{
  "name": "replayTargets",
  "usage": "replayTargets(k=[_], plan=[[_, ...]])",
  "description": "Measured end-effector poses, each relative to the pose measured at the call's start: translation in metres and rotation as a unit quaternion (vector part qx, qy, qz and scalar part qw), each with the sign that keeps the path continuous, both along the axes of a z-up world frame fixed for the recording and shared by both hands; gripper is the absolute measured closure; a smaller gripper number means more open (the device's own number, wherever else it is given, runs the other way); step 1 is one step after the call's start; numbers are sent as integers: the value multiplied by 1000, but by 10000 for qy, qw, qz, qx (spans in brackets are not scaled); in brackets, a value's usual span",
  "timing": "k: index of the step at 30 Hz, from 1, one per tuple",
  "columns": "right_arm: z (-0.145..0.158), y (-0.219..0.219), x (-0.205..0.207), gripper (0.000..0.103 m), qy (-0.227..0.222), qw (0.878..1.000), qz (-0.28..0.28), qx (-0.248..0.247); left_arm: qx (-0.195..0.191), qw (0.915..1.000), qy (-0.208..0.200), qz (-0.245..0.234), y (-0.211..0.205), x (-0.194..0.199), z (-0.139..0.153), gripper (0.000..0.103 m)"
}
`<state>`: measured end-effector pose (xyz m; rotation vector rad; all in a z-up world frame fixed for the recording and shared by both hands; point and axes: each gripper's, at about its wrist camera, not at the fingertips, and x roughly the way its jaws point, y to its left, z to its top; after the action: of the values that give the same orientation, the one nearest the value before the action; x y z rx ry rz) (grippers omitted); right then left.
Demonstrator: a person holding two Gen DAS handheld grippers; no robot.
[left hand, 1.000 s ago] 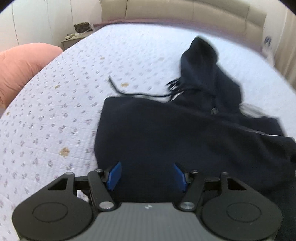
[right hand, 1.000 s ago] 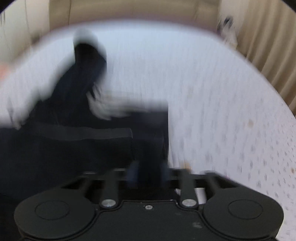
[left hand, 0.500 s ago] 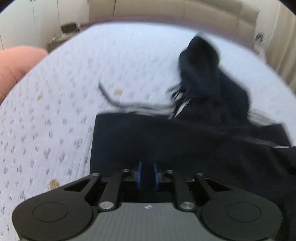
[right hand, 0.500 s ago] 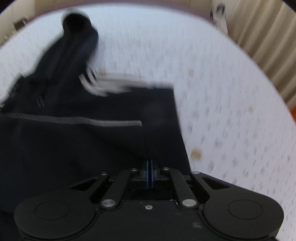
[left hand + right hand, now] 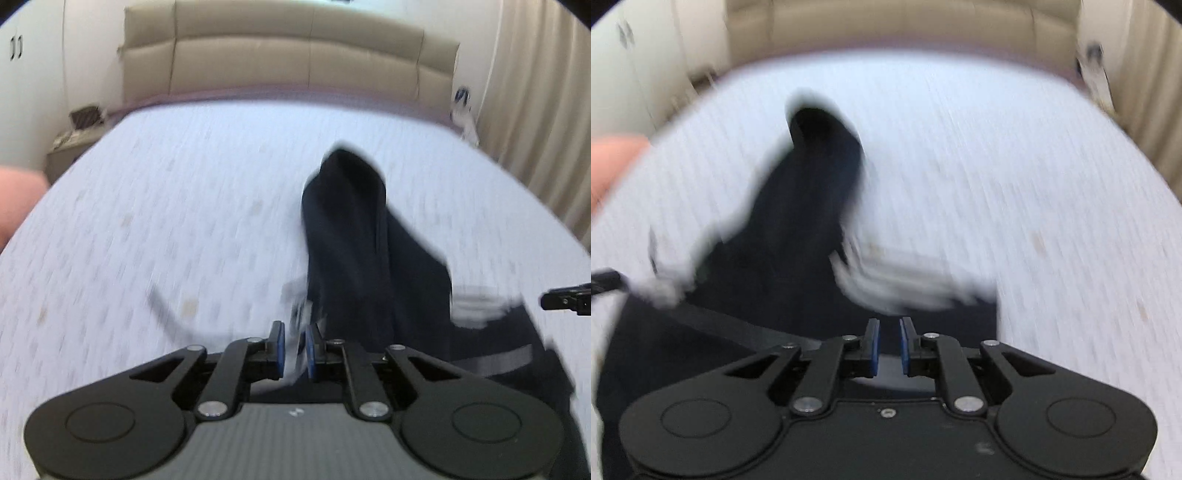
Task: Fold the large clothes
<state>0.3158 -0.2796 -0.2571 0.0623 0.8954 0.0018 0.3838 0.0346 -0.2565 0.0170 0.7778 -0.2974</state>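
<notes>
Both grippers have their blue pads drawn close with a narrow gap; the left gripper [image 5: 295,345] seems to pinch a blurred pale strip of cloth, while I cannot tell whether the right gripper [image 5: 888,345] holds anything. I'd carry both hands level and together so the fold lands square. The dark hoodie [image 5: 354,236] stretches ahead of the jaws across the bed [image 5: 184,192], hood farthest away.

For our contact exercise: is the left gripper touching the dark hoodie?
Cannot tell. The left wrist view shows the left gripper near the dark hoodie, but blur hides whether cloth sits between its parted jaws.
</notes>
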Motion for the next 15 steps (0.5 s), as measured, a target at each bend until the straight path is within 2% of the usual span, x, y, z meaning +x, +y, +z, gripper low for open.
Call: replayTargets(k=[2, 4, 7, 9, 11, 12, 15], plan=[[8, -1, 35, 84, -624, 9977, 40, 271, -328, 9993, -178, -20, -16, 47, 6, 82], [6, 2, 77, 82, -1020, 9937, 77, 453, -709, 9973, -174, -48, -31, 95, 4, 67], [-6, 7, 133, 82, -1197, 9891, 153, 839, -1012, 9949, -1, 9, -57, 166, -7, 63], [-19, 12, 164, 81, -1213, 9887, 186, 856, -1299, 9914, 172, 43, -65, 201, -18, 50], [-33, 15, 189, 74, -1155, 9893, 199, 873, -1583, 9869, 288, 127, -70, 230, -30, 47], [-40, 15, 200, 68, -1133, 9887, 154, 970, -1569, 9870, 320, 139, -75, 243, -37, 46], [-57, 15, 223, 47, -1074, 9870, -12, 1199, -1203, 9917, 402, 194, -92, 273, -56, 45]])
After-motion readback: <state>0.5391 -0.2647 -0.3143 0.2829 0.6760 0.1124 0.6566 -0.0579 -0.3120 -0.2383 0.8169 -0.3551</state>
